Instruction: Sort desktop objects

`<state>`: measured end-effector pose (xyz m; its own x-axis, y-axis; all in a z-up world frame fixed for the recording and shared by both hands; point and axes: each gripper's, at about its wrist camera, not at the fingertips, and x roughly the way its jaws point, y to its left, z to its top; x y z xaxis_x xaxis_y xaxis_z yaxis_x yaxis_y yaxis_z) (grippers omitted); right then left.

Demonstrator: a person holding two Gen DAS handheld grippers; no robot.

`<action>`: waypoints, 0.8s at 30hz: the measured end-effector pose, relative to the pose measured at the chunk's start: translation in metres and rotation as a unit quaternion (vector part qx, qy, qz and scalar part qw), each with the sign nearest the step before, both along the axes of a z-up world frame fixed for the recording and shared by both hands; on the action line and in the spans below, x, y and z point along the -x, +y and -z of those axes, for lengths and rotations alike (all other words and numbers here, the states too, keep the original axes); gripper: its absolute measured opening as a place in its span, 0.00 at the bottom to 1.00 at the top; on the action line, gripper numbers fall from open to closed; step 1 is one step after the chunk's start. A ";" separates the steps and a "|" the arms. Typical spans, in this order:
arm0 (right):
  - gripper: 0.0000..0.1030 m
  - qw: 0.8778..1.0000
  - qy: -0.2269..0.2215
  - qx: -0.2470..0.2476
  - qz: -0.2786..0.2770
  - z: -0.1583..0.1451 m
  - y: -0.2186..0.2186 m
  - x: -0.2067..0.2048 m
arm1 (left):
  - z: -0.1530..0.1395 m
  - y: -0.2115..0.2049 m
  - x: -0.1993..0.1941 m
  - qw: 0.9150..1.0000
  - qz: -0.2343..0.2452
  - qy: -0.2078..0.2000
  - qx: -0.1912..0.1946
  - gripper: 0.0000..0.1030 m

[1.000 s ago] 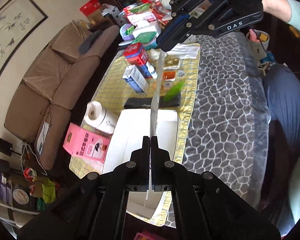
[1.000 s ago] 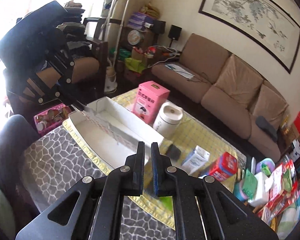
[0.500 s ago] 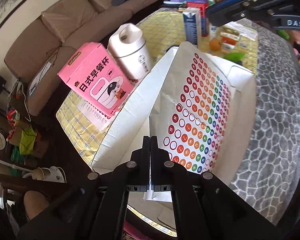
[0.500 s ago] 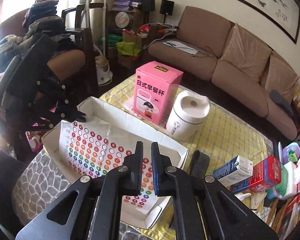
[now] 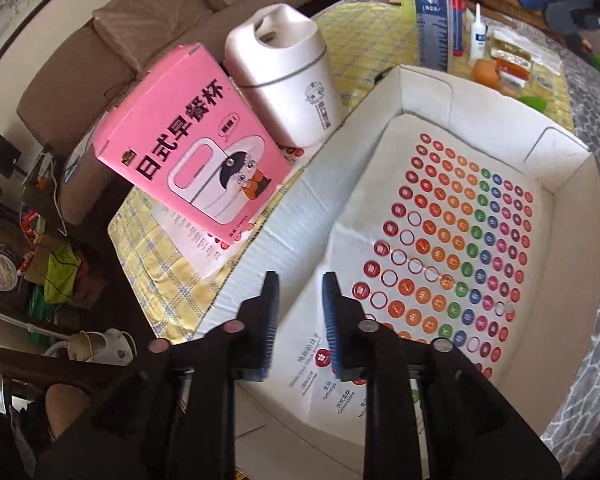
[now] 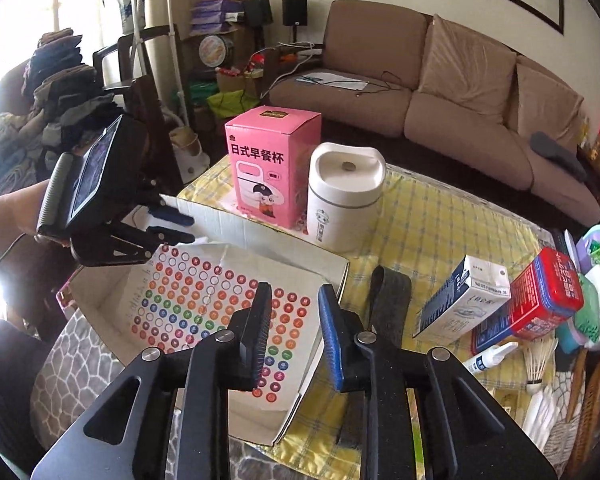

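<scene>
A sheet of coloured round stickers (image 5: 452,248) lies flat inside the white cardboard box (image 5: 556,160); it also shows in the right wrist view (image 6: 204,304), in the box (image 6: 332,268). My left gripper (image 5: 298,280) is open and empty over the near end of the sheet; it also shows in the right wrist view (image 6: 172,224). My right gripper (image 6: 294,296) is open and empty above the box's right end.
A pink carton (image 6: 272,164) and a white lidded cup (image 6: 344,196) stand behind the box on the yellow checked cloth (image 6: 440,224). To the right lie a black case (image 6: 388,296), a blue-white carton (image 6: 464,296), a red tin (image 6: 540,292), a small bottle (image 6: 488,356) and shuttlecocks (image 6: 536,364).
Both grippers held the sticker sheet up a second ago. It was lowered flat into the box, then both grippers opened and let it go.
</scene>
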<state>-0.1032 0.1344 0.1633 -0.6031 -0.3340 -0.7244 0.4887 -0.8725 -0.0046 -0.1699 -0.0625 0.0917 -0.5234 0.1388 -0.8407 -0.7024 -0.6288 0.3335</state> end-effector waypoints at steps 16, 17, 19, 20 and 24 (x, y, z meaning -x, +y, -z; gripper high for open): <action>0.47 0.994 -0.040 0.082 0.062 0.002 0.032 -0.036 | -0.021 -0.021 -0.014 0.966 -0.178 -0.184 -0.038 0.53; 0.47 0.994 -0.039 0.082 0.068 0.001 0.036 -0.039 | -0.016 -0.021 -0.015 0.965 -0.186 -0.185 -0.028 0.53; 0.53 0.993 -0.034 0.076 0.085 0.000 0.047 -0.046 | -0.008 -0.022 -0.017 0.962 -0.193 -0.190 -0.018 0.54; 0.53 0.992 -0.033 0.077 0.093 -0.001 0.053 -0.050 | -0.004 -0.022 -0.017 0.961 -0.195 -0.197 -0.018 0.54; 0.55 0.988 -0.037 0.097 0.114 0.000 0.078 -0.060 | 0.014 -0.021 -0.015 0.953 -0.213 -0.214 -0.008 0.55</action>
<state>-0.0431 0.2127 0.1635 -0.6264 -0.3321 -0.7052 0.2725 -0.9409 0.2010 -0.1551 -0.0835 0.0781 -0.1452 0.0058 -0.9894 -0.4522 -0.8898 0.0611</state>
